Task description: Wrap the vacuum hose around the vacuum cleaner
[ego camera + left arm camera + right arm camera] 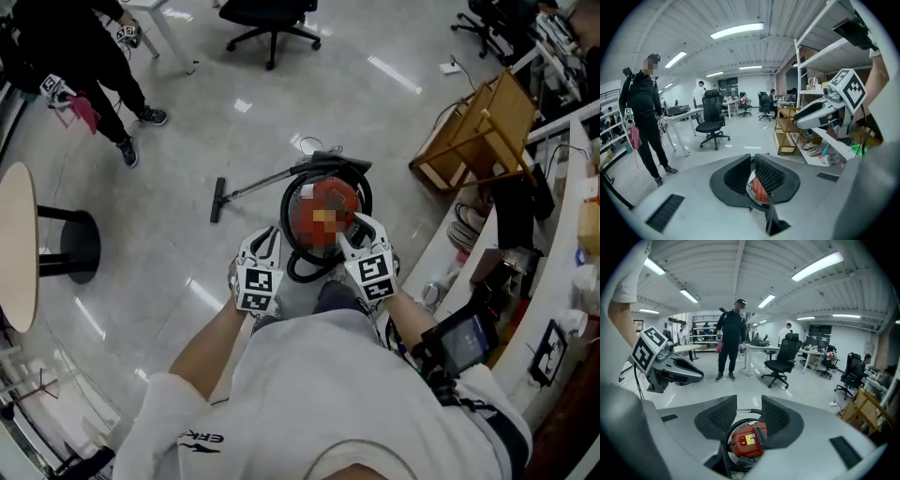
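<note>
With the left gripper [265, 234] jaws narrow and the right gripper [361, 225] jaws apart, both empty, the hose [286, 211] is probably risking springing loose.

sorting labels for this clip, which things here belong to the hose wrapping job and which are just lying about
Job in hand: vacuum cleaner; vacuum hose looped round it; floor nozzle on the wand.

Lying about: office chair; wooden rack; round table.
</note>
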Available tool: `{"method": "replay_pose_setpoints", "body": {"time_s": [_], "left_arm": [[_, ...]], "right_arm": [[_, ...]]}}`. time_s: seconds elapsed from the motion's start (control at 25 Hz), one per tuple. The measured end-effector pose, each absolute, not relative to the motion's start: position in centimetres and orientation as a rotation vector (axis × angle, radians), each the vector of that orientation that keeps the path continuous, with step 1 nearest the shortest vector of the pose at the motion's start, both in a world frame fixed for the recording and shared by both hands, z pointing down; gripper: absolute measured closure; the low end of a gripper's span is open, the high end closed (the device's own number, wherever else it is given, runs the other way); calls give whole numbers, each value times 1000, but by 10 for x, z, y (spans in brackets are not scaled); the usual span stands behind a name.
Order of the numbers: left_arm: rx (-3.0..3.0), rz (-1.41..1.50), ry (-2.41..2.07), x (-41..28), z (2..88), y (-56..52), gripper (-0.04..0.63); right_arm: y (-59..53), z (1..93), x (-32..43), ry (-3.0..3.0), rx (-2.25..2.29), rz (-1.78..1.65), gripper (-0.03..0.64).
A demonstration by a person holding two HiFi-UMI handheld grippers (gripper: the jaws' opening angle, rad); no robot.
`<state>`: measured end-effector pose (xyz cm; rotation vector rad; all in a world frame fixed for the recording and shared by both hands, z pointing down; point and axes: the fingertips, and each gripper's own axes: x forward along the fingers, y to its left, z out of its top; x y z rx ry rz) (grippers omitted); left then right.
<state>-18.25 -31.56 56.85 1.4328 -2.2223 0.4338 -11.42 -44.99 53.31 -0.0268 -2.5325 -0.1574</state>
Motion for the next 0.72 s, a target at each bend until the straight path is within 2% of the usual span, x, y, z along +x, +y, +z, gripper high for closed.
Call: {"method": "replay_pose_setpoints", "body": {"time_s": [0.28,0.72], "left_arm": [[1630,391,-2219,-146,532,-261,592],[1834,299,-2139,-82,504,-208,592]], "right_arm": [[-379,509,-47,-2585,241,-27,473],[-294,479,39,-2611,467,36,515]]}}
